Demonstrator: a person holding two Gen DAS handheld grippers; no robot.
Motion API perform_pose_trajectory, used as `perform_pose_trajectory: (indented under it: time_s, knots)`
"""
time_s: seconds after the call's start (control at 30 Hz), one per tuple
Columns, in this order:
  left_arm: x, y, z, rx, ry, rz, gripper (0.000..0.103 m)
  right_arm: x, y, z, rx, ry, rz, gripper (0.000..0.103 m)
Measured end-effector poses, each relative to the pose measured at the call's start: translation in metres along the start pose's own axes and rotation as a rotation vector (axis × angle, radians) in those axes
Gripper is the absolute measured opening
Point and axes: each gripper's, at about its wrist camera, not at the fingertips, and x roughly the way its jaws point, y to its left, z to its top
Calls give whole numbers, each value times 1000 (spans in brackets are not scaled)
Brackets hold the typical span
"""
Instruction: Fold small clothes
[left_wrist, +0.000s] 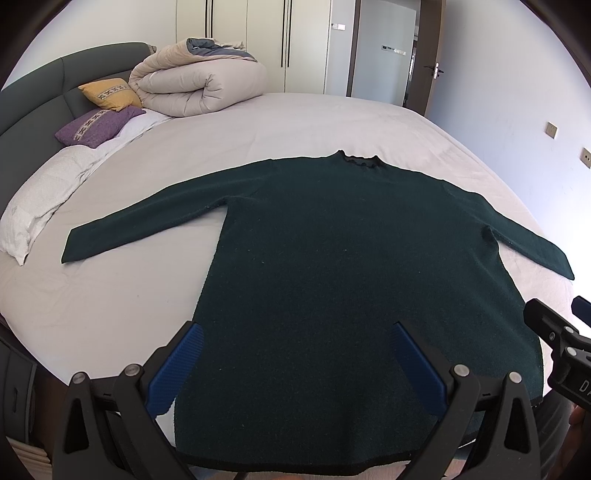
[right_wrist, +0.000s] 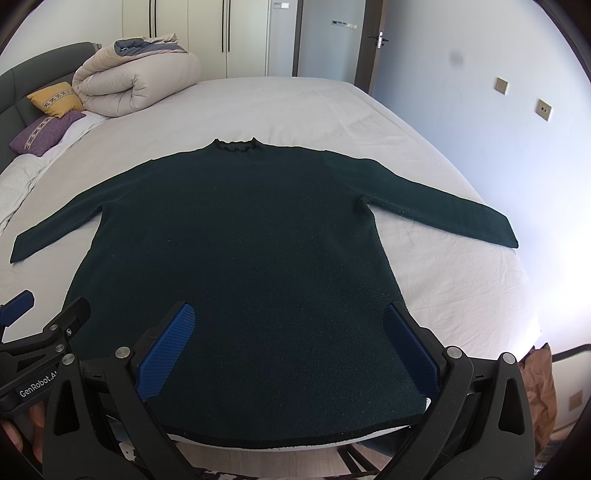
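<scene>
Hovering over hem: left gripper and right gripper, jaws spread wide, nothing held. Dark green sweater lies flat ahead on bed, sleeves out. Soft, limp knit, likely light; pinch hem corners or cuffs.

One dark green sweater, two cushions, one rolled duvet, perhaps two white pillows, two claws.

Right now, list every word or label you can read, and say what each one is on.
"GenRobot.A", cut off by the right gripper's frame: on the left gripper body, right wrist view.
"DA", cut off at the picture edge: on the right gripper body, left wrist view.
Nothing readable on the sweater.
</scene>
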Motion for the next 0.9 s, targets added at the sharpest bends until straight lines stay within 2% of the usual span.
perform_pose_trajectory:
  time_s: [0.27,0.37,0.43,0.5,0.67,0.77,0.83,0.9]
  knots:
    - [1,-1,1,7,-1,9,103,3,-2,1,-1,4,-1,103]
    - [1,-2,0,2,-26,4,103,8,-6,2,8,12,4,103]
    - [4,-5,3,20,-30,7,103,13,-13,4,24,17,22,103]
    - [9,-6,7,22,-17,-21,103,17,-29,8,73,7,59,103]
    - [28,-7,33,-15,-11,-55,103,34,-114,24,281,-34,170,103]
    - [40,-12,51,-18,-7,-82,103,52,-196,29,475,-90,235,103]
    - [48,-19,61,-25,-11,-135,103,71,-256,27,638,-107,238,103]
    - [60,-28,67,-22,-1,-223,103,93,-317,18,822,-128,276,103]
